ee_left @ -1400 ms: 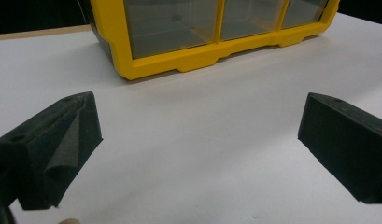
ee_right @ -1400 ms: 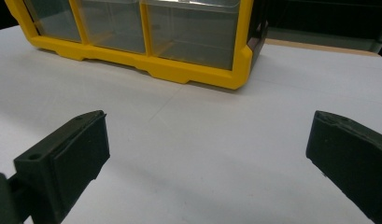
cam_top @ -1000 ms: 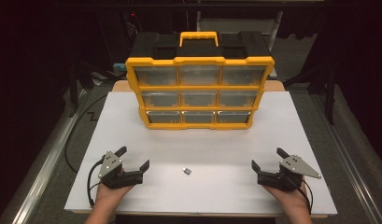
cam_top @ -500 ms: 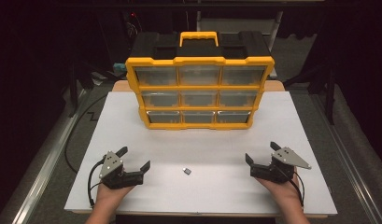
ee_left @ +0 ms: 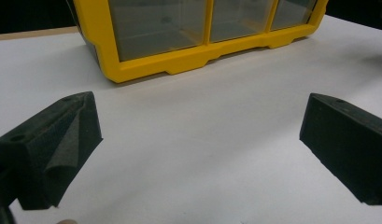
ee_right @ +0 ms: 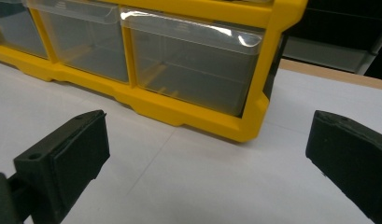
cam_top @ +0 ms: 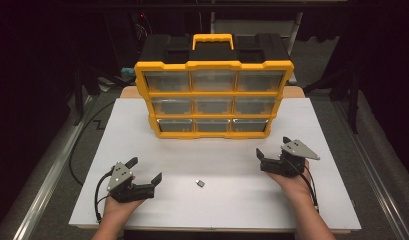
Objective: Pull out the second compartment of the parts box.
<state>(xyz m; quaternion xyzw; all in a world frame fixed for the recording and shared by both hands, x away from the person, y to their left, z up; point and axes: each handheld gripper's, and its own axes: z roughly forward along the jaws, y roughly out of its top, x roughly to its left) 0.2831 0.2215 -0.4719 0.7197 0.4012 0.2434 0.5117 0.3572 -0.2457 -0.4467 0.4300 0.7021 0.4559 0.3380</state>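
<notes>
Clearly the move ahead turns on the small grey part (cam_top: 200,183) lying alone on the white table (cam_top: 312,210), well in front of the yellow drawer organiser (cam_top: 214,92) and between the two hands; it sits to the inner side of the left gripper (cam_top: 146,170), near its jaw tips, while the right gripper (cam_top: 273,146) is well apart from it and closer to the organiser's lower right corner. By that measure the left hand (cam_top: 117,207) is the nearer one, and I judge it the likelier to make the pick; it would have to swing its jaws inward and slightly toward the person, since they now point past the part rather than at it. From above the part looks a little longer than wide, with its long axis running roughly slantwise across the table, though it is too small to be sure. Both sets of jaws stand wide apart and hold nothing; the left gripper view has bare table between them and the organiser's bottom left drawer (ee_left: 158,25) beyond; the right gripper view looks at the bottom right drawer (ee_right: 193,65), with all drawers appearing closed.
</notes>
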